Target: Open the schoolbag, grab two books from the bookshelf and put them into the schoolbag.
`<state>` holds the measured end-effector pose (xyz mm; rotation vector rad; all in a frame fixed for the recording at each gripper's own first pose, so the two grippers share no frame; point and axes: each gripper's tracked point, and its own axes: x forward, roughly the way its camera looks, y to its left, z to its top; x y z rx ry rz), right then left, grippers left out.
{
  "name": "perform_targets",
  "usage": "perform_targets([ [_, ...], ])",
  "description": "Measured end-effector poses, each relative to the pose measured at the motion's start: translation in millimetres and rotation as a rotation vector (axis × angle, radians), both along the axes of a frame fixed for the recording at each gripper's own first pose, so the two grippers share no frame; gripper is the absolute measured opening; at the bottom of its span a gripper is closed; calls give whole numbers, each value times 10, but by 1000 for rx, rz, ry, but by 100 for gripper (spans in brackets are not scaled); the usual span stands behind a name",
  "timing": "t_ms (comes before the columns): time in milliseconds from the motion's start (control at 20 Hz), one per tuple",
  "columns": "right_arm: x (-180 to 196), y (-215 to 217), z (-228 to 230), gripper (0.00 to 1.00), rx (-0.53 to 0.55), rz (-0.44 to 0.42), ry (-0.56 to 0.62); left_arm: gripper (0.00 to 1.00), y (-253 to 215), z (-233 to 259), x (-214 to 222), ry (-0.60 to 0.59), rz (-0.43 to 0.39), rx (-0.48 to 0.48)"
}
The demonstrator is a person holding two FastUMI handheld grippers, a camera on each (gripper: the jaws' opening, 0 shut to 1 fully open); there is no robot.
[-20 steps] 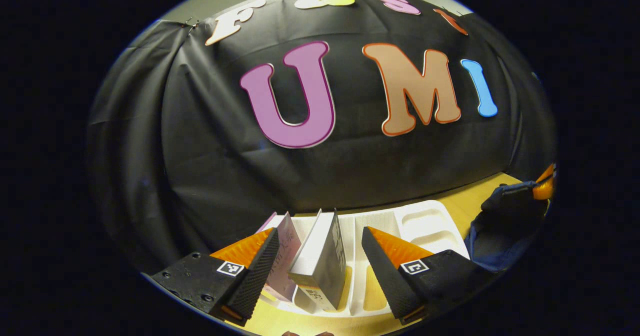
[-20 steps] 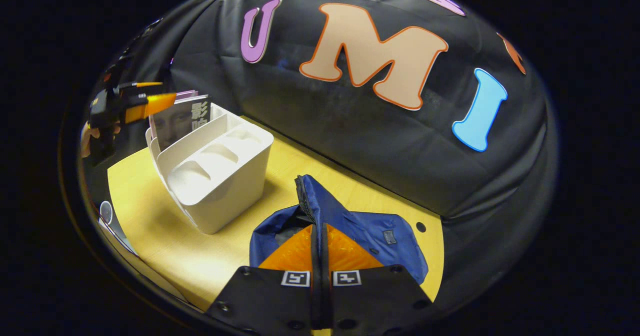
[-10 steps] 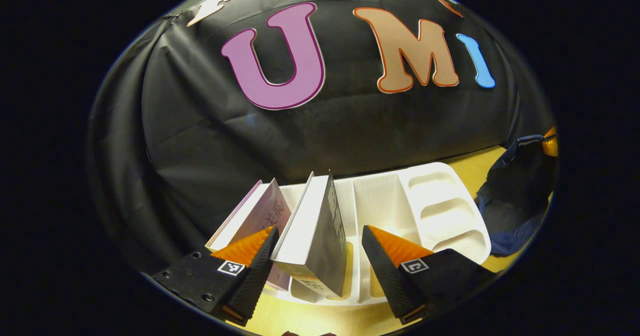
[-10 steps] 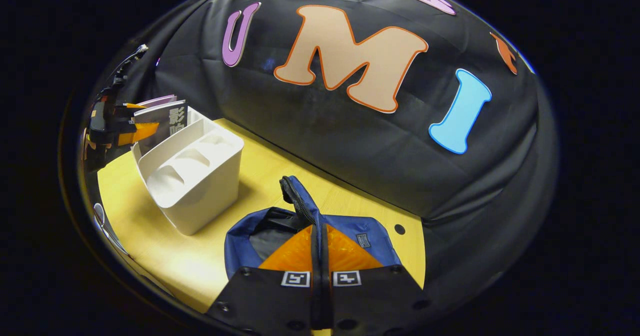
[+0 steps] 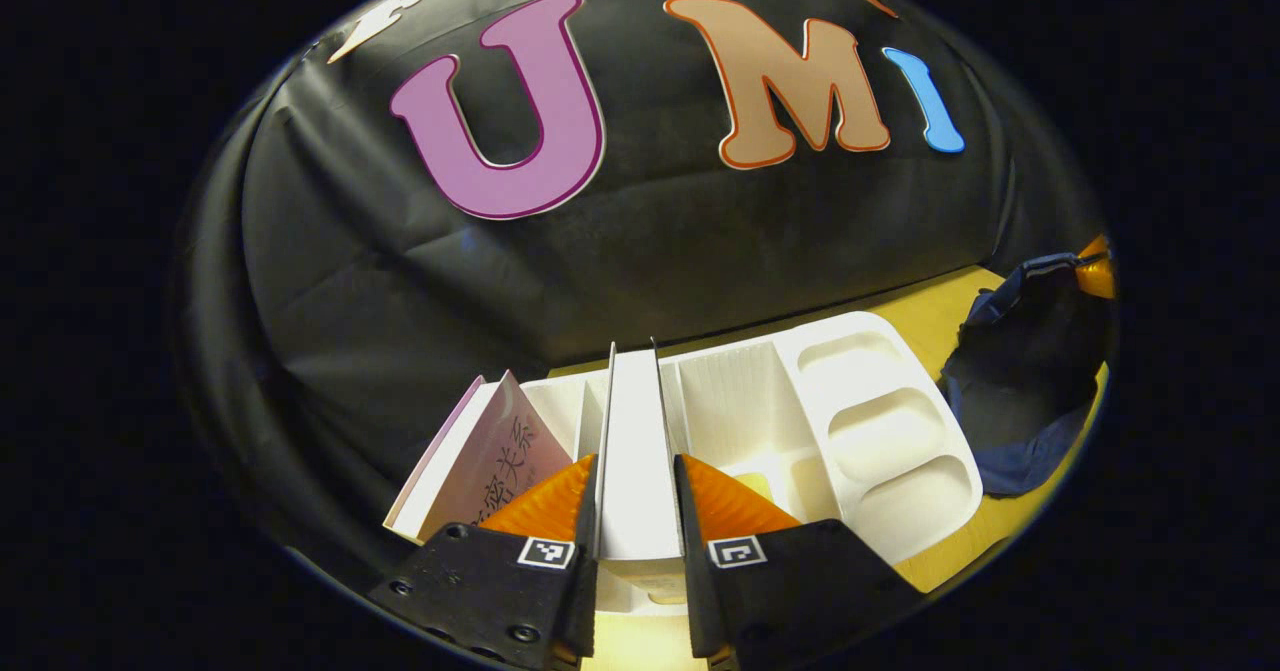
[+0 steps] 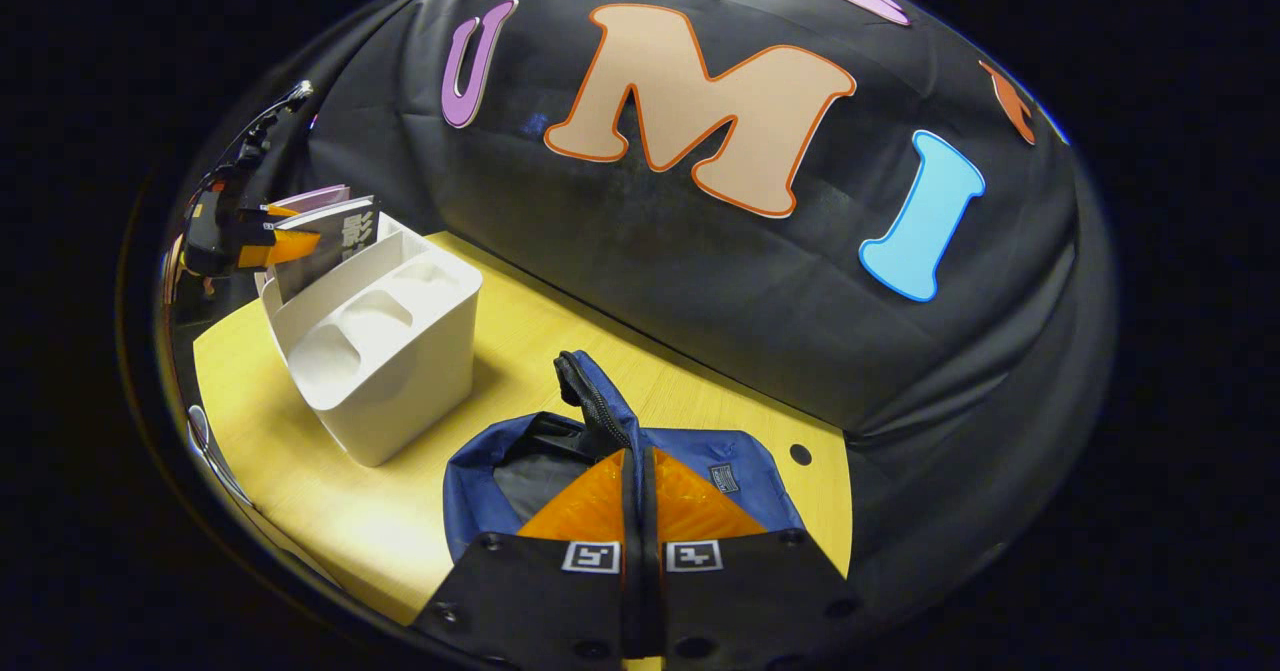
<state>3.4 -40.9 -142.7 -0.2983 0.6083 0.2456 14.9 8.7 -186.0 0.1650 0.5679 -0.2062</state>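
In the left gripper view my left gripper is shut on the white page edge of an upright grey-covered book in the white bookshelf. A pink book leans just to its left. The right gripper view shows that same left gripper far off on the grey book. My right gripper is shut on the raised zipper flap of the blue schoolbag. The flap is held up, so the dark inside shows.
The yellow table carries the bookshelf at the left and the schoolbag at the front. The black cloth wall rises close behind both. In the left gripper view the schoolbag lies to the right of the shelf.
My left gripper has moved forward and down over the grey book and shut on it, having been open around it. The right gripper keeps the flap, almost still.
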Motion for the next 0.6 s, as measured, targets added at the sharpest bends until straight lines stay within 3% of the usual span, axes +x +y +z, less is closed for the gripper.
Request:
perform_targets([
  [350, -17, -29, -28, 3, -2, -1, 3, 29, -81, 508, 141, -82, 32, -109],
  [600, -19, -18, -30, 3, -4, 13, 7, 26, -98, 340, 62, 6, 3, -99],
])
